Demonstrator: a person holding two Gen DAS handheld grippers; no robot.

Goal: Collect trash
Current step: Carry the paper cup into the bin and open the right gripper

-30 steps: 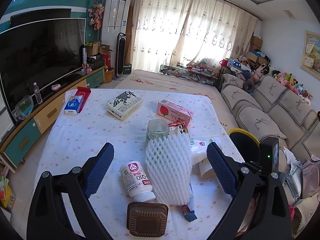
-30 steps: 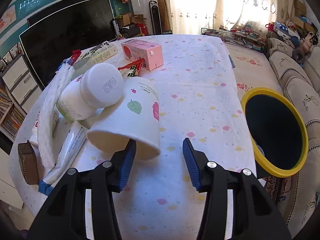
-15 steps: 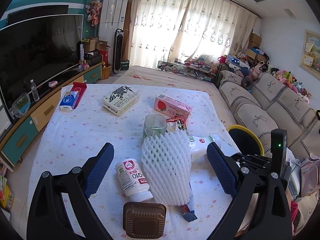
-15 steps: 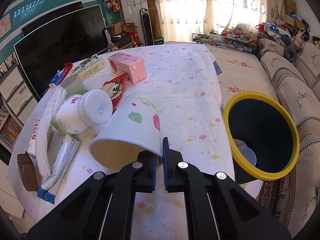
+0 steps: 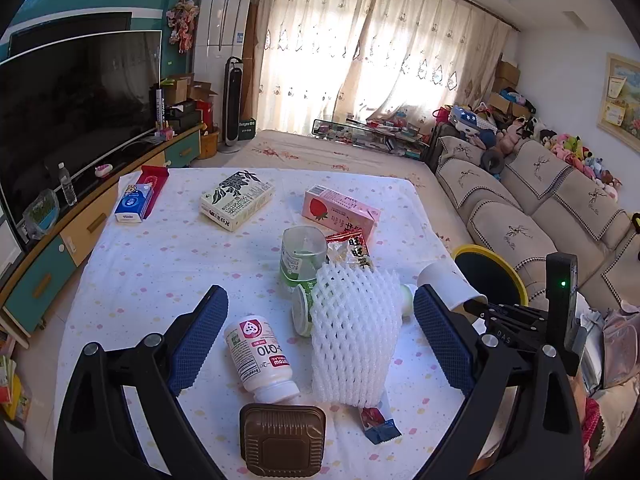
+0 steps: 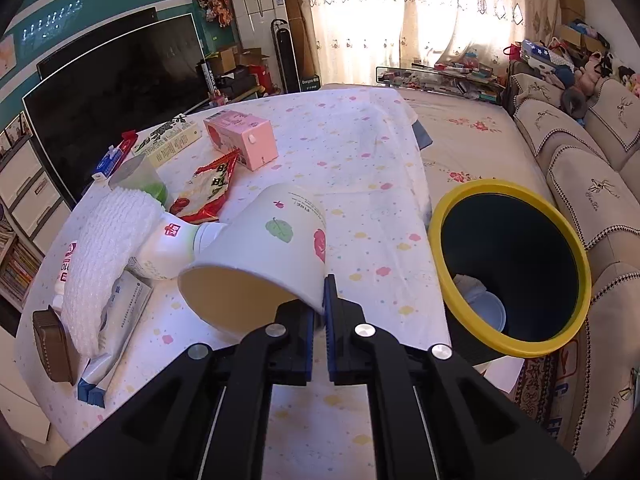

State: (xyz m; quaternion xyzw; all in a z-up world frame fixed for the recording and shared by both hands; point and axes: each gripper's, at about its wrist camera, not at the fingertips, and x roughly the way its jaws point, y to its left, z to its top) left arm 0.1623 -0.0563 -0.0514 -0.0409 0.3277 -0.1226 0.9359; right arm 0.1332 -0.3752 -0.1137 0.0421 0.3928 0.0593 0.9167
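My right gripper (image 6: 320, 312) is shut on the rim of a white paper cup (image 6: 264, 256) with leaf and fruit prints, held lifted above the table, mouth toward me. The cup also shows in the left wrist view (image 5: 444, 286). The yellow-rimmed dark bin (image 6: 512, 268) stands right of the table, with some trash at its bottom; it also shows in the left wrist view (image 5: 488, 276). My left gripper (image 5: 320, 340) is open and empty, its jaws either side of a white foam net (image 5: 352, 340) and a white pill bottle (image 5: 260, 360).
On the spotted tablecloth (image 5: 160, 264) lie a brown tray (image 5: 282, 440), a pink carton (image 5: 340, 210), a green-tinted cup (image 5: 302, 256), a snack bag (image 6: 208, 192), a black-and-white box (image 5: 238, 200) and a blue pack (image 5: 134, 202). A sofa (image 5: 540, 208) runs along the right.
My right gripper closed on the cup's rim and lifted it off the table, toward the bin side. The left gripper stayed open and rose slightly.
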